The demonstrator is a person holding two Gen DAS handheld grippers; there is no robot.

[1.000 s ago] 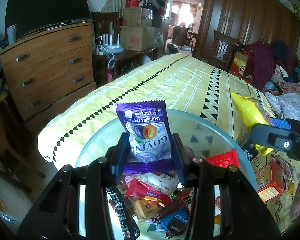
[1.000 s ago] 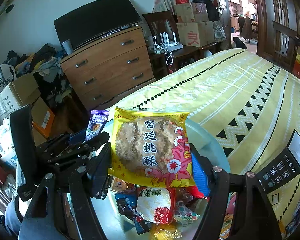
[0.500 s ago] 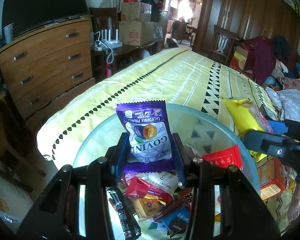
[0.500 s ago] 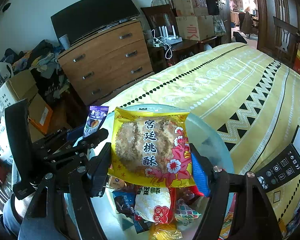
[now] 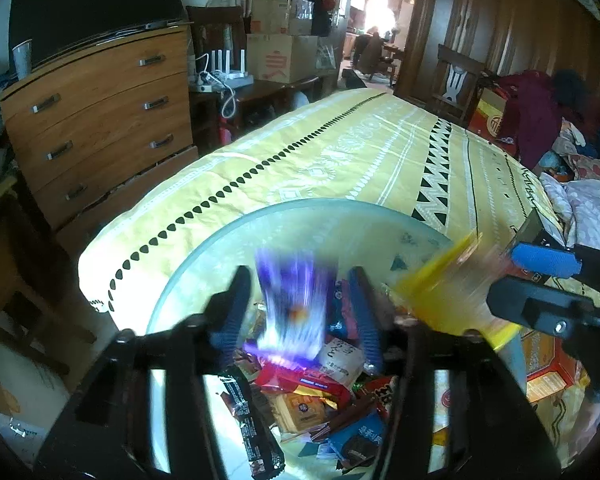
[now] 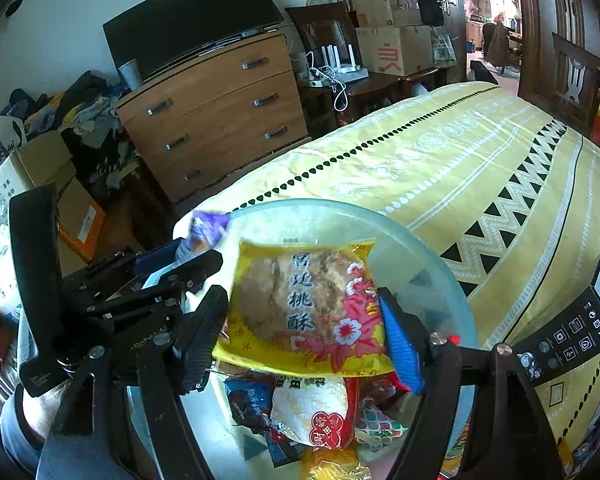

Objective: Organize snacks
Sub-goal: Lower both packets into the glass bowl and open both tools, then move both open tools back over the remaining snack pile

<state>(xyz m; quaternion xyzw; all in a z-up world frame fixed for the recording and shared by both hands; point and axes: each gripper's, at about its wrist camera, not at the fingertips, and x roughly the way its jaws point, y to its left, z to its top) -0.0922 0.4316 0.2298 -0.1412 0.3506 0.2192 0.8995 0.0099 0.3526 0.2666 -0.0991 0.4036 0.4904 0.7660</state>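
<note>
A round glass bowl [image 5: 300,205] [image 6: 340,205] sits on the bed and holds a pile of several wrapped snacks [image 5: 308,392] [image 6: 312,408]. My left gripper [image 5: 298,280] hangs over it, its jaws opening. A purple prune packet [image 5: 292,304], streaked with blur, drops between them with a gap on each side. My right gripper [image 6: 302,300] is over the same bowl, jaws also opening. The yellow walnut-cookie packet [image 6: 304,308] lies tilted and blurred between its fingers, slipping down. Each gripper shows in the other's view: right gripper [image 5: 540,280], left gripper [image 6: 180,260].
The bowl rests on a yellow patterned bedspread [image 5: 360,152]. A black remote control [image 6: 568,332] and an orange box [image 5: 544,364] lie to the bowl's right. A wooden dresser [image 5: 100,112] with a TV stands left of the bed, and cardboard boxes [image 6: 28,184] sit on the floor.
The left jaws have spread and the purple packet has slid down from them, blurred. The yellow packet has sunk and tipped forward in the right gripper. Both hands stayed in place.
</note>
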